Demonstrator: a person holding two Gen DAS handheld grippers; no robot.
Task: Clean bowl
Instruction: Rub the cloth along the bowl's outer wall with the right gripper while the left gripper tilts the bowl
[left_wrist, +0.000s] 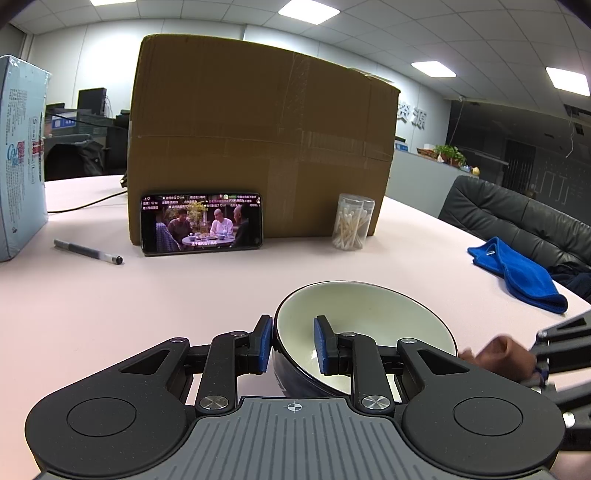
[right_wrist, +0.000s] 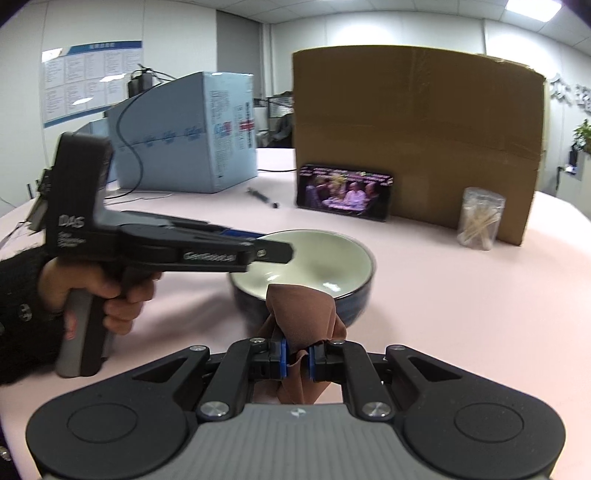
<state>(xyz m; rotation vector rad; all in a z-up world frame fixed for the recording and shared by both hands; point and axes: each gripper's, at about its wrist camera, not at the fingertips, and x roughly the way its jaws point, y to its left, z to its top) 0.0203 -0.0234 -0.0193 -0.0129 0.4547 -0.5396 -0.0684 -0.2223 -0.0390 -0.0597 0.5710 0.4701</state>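
bowl (right_wrist: 303, 273): on the pink table (left_wrist: 110, 314), near edge, inside looks clean
left gripper (left_wrist: 293, 345): jaws straddle the bowl rim, approx. closed on it, one finger in, one out
right gripper (right_wrist: 295, 360): closed tight on brown cloth (right_wrist: 301, 310), cloth just at bowl's near wall
progress: bowl is steadied, cloth not yet inside; wiping judged not begun

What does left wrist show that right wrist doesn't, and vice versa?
Left wrist only: blue cloth at the table's right edge, black chair.
Right wrist only: brown cloth clamped in the right tool, the hand holding the left tool's handle, wall poster.
Both: bowl with the left tool straddling its rim, phone, cardboard box, cotton swab jar, pen.
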